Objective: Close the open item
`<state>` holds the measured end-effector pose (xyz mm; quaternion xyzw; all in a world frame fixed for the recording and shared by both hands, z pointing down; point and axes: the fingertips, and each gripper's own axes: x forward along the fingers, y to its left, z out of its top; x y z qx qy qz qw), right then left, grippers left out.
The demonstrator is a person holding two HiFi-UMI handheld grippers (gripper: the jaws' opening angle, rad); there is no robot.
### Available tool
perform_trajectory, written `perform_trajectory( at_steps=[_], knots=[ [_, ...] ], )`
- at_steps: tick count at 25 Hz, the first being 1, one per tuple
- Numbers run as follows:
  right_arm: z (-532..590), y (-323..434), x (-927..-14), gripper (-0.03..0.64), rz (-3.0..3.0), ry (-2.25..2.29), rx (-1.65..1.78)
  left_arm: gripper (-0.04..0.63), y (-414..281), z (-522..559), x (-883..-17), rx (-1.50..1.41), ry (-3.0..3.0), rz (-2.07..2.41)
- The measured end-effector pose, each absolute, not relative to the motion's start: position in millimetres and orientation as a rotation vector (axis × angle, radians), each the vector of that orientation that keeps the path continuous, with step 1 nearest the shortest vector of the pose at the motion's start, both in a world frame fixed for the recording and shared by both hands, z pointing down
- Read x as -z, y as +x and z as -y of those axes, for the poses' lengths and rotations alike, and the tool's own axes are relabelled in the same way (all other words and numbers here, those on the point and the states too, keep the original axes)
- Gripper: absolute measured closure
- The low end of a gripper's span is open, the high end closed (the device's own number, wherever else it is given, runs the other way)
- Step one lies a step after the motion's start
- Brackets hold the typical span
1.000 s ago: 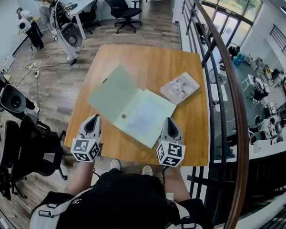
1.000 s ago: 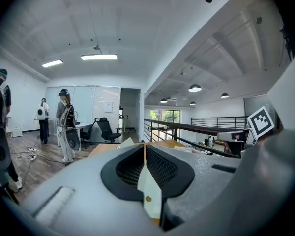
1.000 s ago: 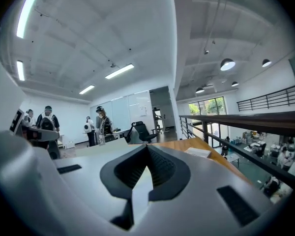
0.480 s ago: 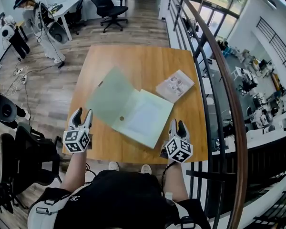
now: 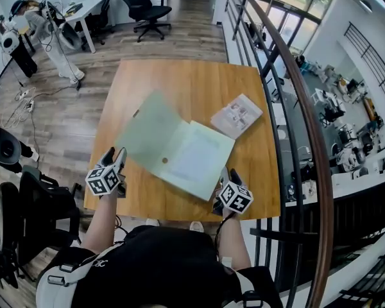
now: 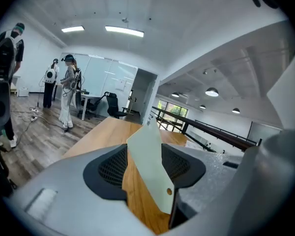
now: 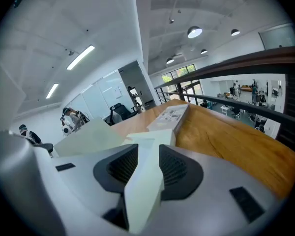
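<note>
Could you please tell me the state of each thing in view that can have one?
folder: open, spread on the table.
booklet: closed, flat on the table.
left gripper: open, jaws just opened wider, folder in line with the gap, not gripped.
right gripper: open, jaws just opened, folder edge in the gap, not gripped.

The right claw (image 7: 143, 156) has just been opening its jaws. They stand apart, and a near corner of the pale green folder (image 7: 88, 137) lies in the gap between the dark pads. The folder's other leaf rises at the left. Farther off, a white booklet (image 7: 169, 118) lies on the wooden worktop (image 7: 226, 141).
</note>
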<state>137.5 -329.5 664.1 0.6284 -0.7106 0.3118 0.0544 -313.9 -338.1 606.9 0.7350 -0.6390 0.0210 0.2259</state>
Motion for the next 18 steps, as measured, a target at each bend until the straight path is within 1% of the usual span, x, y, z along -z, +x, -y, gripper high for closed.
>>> perform_trajectory(
  at_steps=[4,6,11,16,17,18],
  knots=[
    [315.4,127.3,-703.0,0.499,2.100,1.811,-1.053,0.390,-313.4,343.2,-625.3,-0.067,2.012,1.728],
    [308.4,120.9,-721.0,0.487,2.070,1.773,-1.111,0.389,-316.1,346.2,-637.4,-0.058,1.976,1.713],
    [296.4,106.4,-758.9,0.468,1.990,1.680,-1.215,0.380,-322.1,358.9,-661.5,0.057,1.876,1.646],
    [293.4,104.5,-770.1,0.468,1.997,1.681,-1.363,0.382,-318.1,363.9,-666.2,0.030,1.907,1.611],
    [293.3,104.6,-770.3,0.468,2.003,1.681,-1.369,0.387,-317.8,364.2,-667.2,0.029,1.906,1.603],
    [293.0,104.2,-770.5,0.468,2.004,1.676,-1.363,0.431,-317.8,363.7,-668.4,0.026,1.903,1.596]
  ],
)
